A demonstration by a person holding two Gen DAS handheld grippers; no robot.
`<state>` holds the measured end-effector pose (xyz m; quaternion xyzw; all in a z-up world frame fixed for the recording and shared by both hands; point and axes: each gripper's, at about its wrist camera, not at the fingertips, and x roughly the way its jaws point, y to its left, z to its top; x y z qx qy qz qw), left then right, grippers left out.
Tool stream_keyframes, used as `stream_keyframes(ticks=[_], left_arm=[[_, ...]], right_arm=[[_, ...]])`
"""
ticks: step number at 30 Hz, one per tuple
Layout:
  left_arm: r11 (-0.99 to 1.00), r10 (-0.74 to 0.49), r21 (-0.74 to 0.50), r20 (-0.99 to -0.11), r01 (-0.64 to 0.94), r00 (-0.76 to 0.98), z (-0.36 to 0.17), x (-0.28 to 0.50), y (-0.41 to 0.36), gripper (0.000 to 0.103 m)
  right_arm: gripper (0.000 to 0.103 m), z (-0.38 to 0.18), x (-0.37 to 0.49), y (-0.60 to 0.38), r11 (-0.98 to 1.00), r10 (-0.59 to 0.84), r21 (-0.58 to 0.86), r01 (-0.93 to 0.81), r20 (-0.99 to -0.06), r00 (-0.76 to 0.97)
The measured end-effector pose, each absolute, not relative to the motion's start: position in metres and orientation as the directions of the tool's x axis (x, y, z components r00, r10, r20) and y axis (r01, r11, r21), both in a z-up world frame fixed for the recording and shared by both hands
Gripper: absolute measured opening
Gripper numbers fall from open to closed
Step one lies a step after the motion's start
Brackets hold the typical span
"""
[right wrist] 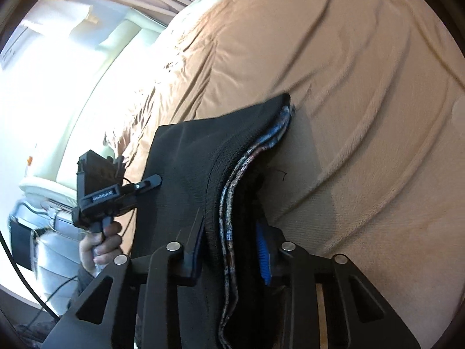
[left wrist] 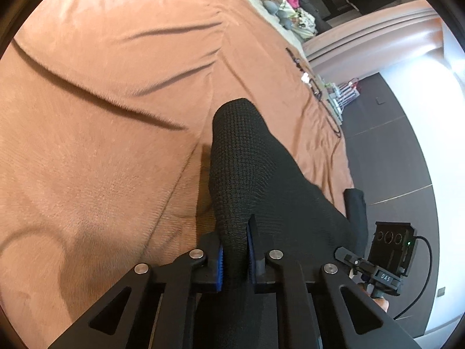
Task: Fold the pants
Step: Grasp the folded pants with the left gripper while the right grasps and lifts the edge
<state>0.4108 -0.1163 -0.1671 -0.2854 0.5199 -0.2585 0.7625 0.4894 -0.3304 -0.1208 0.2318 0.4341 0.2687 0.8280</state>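
Left wrist view showed my left claw (left wrist: 234, 257) and right claw (right wrist: 231, 250) both clamped on the pants (left wrist: 244, 168), lifted at 12 o'clock above the bed (left wrist: 87, 116), folding barely begun.

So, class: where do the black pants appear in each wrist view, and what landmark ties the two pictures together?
Left wrist: pants run from bottom centre upward, pinched in the left gripper.
Right wrist: pants fill the lower centre, clamped in the right gripper.
Shared landmark: the tan blanket beneath.
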Motion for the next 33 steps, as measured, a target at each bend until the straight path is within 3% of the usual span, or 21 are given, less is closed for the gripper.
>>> stream_keyframes(ticks=[33], left_arm=[[0.691,-0.672,-0.659,-0.433,0.297,0.601,0.014,0.281,-0.056,0.010]], right_arm=[[0.023,-0.009,0.296,-0.295,0.776,0.619,0.418,-0.471,-0.363,0.697]])
